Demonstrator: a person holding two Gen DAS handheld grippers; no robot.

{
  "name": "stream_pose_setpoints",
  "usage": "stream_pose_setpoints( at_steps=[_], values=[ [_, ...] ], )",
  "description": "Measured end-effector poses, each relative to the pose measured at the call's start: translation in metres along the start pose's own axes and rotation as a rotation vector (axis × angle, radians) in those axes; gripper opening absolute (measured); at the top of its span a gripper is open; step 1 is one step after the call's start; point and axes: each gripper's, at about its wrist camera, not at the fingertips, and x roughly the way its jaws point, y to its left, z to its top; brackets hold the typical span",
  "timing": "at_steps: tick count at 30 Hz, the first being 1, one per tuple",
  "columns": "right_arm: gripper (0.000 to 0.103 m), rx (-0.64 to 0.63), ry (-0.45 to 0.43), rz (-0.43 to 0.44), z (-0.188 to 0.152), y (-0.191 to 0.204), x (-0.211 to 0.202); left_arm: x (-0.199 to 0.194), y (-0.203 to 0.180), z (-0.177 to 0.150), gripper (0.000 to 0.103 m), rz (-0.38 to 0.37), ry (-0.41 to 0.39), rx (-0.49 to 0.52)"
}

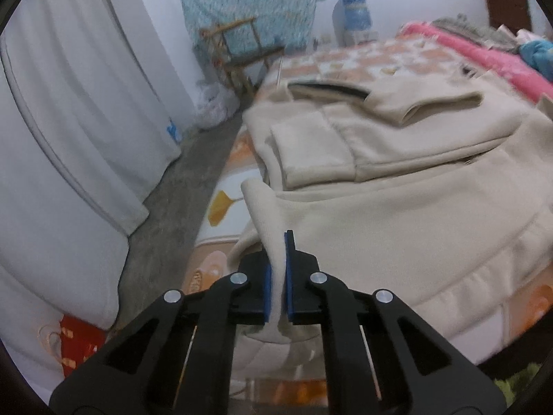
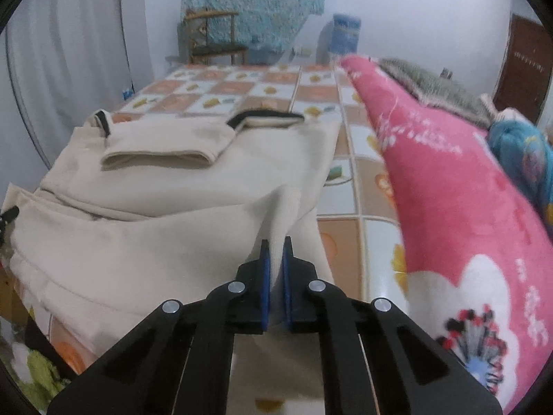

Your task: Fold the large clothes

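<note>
A large cream hoodie (image 1: 397, 186) lies on a bed with a tiled-pattern sheet (image 1: 345, 58); its sleeves are folded across the body. My left gripper (image 1: 278, 259) is shut on the hoodie's lower left hem corner, which stands up between the blue pads. In the right wrist view the same hoodie (image 2: 166, 214) fills the left half, and my right gripper (image 2: 276, 259) is shut on the lower right hem corner, lifted in a peak above the sheet (image 2: 338, 214).
A pink blanket (image 2: 449, 207) and a blue cloth (image 2: 522, 152) are heaped along the bed's right side. White curtains (image 1: 69, 121) and grey floor (image 1: 179, 207) lie left of the bed. A wooden chair (image 1: 238, 55) and teal cloth (image 1: 249, 3) stand by the far wall.
</note>
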Motion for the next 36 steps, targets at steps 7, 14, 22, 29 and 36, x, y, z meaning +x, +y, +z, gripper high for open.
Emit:
stream_pose_setpoints(
  at_steps=[7, 14, 22, 29, 36],
  values=[
    [0.006, 0.044, -0.162, 0.013, 0.003, -0.002, -0.068, -0.061, 0.033, -0.001, 0.006, -0.106, -0.161, -0.047],
    [0.006, 0.040, -0.264, 0.050, 0.052, -0.011, -0.072, -0.059, 0.072, 0.049, 0.005, -0.213, -0.269, -0.156],
    [0.006, 0.094, -0.267, 0.130, 0.154, -0.040, 0.003, 0.031, 0.088, 0.142, 0.005, -0.217, -0.231, -0.116],
    [0.018, 0.145, 0.036, 0.060, 0.162, -0.044, 0.134, 0.176, 0.077, 0.148, 0.027, -0.211, 0.149, -0.143],
    [0.018, 0.151, 0.024, 0.050, 0.133, -0.051, 0.112, 0.130, 0.110, 0.128, 0.040, -0.280, 0.031, -0.244]
  ],
)
